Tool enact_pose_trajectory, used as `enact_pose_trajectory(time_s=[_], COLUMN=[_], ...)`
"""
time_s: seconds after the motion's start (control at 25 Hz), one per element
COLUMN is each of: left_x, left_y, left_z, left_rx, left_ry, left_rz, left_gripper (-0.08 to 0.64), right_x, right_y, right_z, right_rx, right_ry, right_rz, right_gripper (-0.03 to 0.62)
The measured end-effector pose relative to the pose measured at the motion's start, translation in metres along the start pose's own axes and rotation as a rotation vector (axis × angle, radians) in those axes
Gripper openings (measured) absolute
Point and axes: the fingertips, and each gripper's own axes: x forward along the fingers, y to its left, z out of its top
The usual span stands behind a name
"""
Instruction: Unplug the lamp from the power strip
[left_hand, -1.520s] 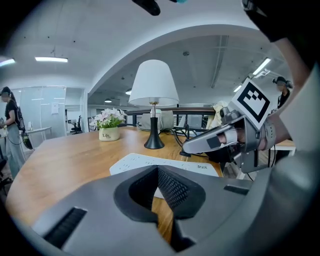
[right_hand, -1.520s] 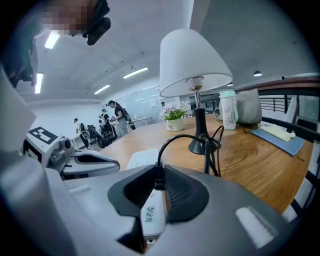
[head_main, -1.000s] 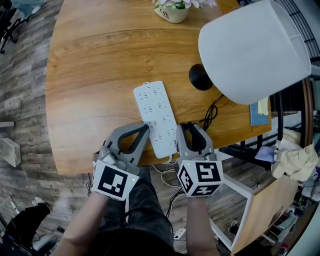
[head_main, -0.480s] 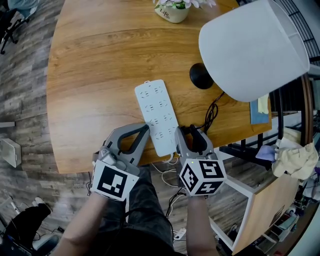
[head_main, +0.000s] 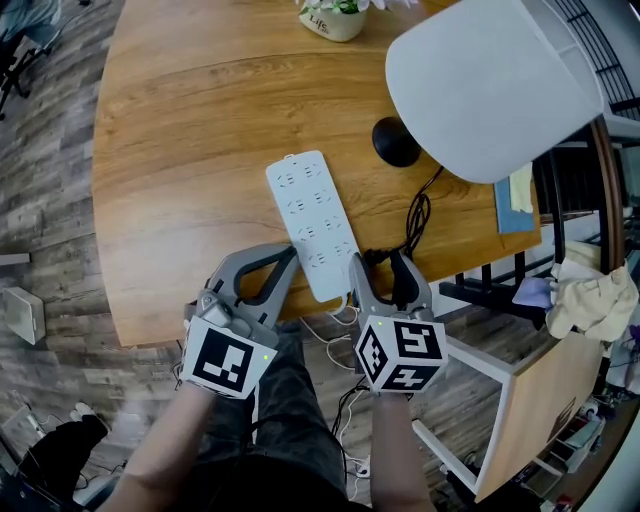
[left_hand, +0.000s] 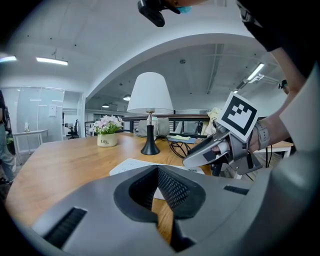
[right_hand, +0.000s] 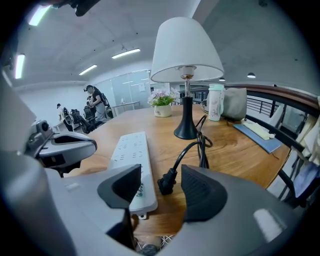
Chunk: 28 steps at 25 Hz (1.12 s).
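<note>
Right claw (right_hand: 159, 194) just spread, plug (right_hand: 168, 180) loose between; left claw (left_hand: 161, 210) pressed together at table (head_main: 160, 300) edge.

Our left gripper (head_main: 290, 258) and right gripper (head_main: 380, 264) are pale grey moulded plastic with black ribbed pads (left_hand: 172, 189). Each carries a marker cube (head_main: 228, 360) of black-and-white squares and a small green light (head_main: 268, 357). We wear dark grey trousers (head_main: 290, 420) and a grey strap (left_hand: 261, 136) on the right wrist.
</note>
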Motion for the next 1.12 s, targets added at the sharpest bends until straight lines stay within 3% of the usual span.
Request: enact_pose_trajectory(time_s=[0.4, 0.72, 1.12], left_x=[-0.005, -0.012, -0.022], left_y=[0.006, 0.019, 0.027], left_z=[0.006, 0.024, 0.051], left_rx=[0.001, 0.003, 0.007], left_ry=[-0.017, -0.041, -0.079], left_rz=[0.019, 0.042, 0.058], left_gripper=[-0.005, -0.005, -0.005], right_x=[-0.021, -0.036, -0.054], right_y=[0.007, 0.018, 0.038], right_z=[0.018, 0.043, 0.074], right_rx=[-0.058, -0.105, -0.105], right_ry=[-0.098, -0.196, -0.305], right_rz=[-0.024, -0.01, 0.061], right_gripper=[0.234, 0.058, 0.011])
